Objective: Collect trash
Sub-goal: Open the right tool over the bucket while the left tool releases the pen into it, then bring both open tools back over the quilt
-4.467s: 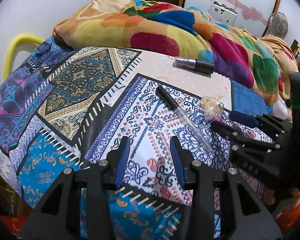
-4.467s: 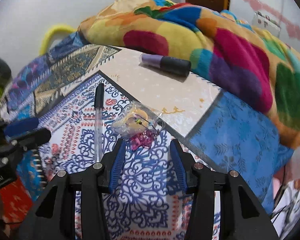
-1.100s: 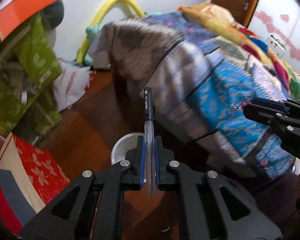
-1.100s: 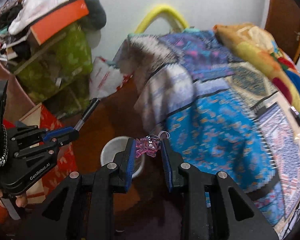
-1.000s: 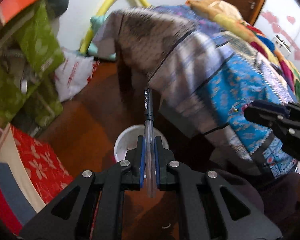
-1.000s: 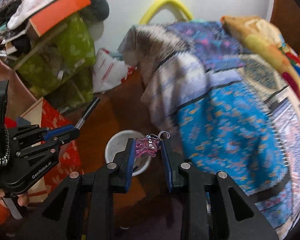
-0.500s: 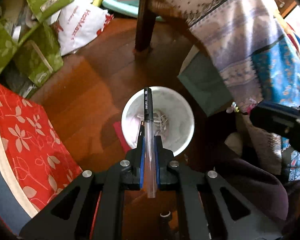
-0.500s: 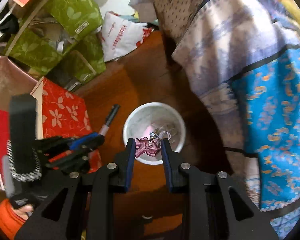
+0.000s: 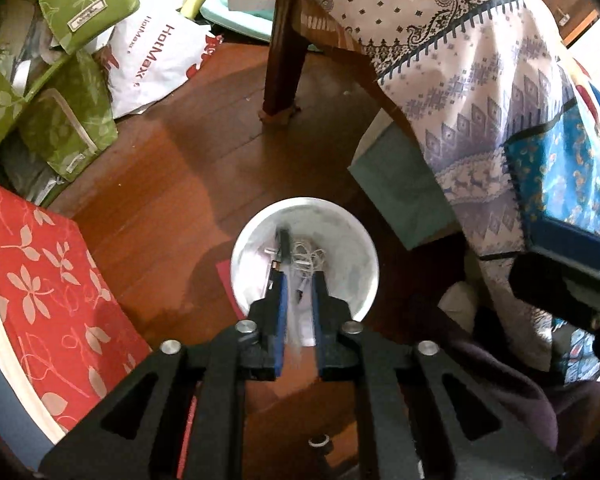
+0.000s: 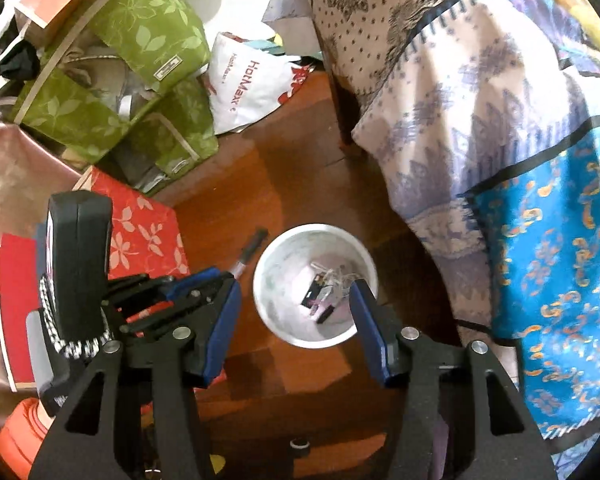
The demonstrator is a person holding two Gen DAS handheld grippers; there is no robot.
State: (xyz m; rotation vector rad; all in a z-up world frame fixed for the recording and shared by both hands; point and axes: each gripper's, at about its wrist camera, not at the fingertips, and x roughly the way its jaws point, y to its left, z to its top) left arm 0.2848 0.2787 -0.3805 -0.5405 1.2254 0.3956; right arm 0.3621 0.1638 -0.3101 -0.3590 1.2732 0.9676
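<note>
A white round bin (image 9: 364,240) stands on the wooden floor beside the bed; it also shows in the right wrist view (image 10: 276,264). It holds small scraps and a tangle of white cord (image 9: 308,258). My left gripper (image 9: 298,280) hangs right over the bin with its jaws a little apart, and the pen (image 9: 284,242) is a blur dropping out of them. In the right wrist view the pen (image 10: 252,250) still sticks out past the left gripper's tips. My right gripper (image 10: 294,300) is wide open and empty above the bin.
The bed leg (image 9: 284,52) and hanging patterned bedspread (image 9: 480,92) stand behind and right of the bin. A red floral box (image 9: 40,276), green bags (image 9: 64,116) and a white plastic bag (image 9: 156,60) crowd the left. A teal bag (image 9: 400,196) sits under the bedspread.
Both grippers swung from the bed to above the bin. The right gripper opened and its pink trinket is gone from the jaws. The left jaws parted and the pen is slipping free.
</note>
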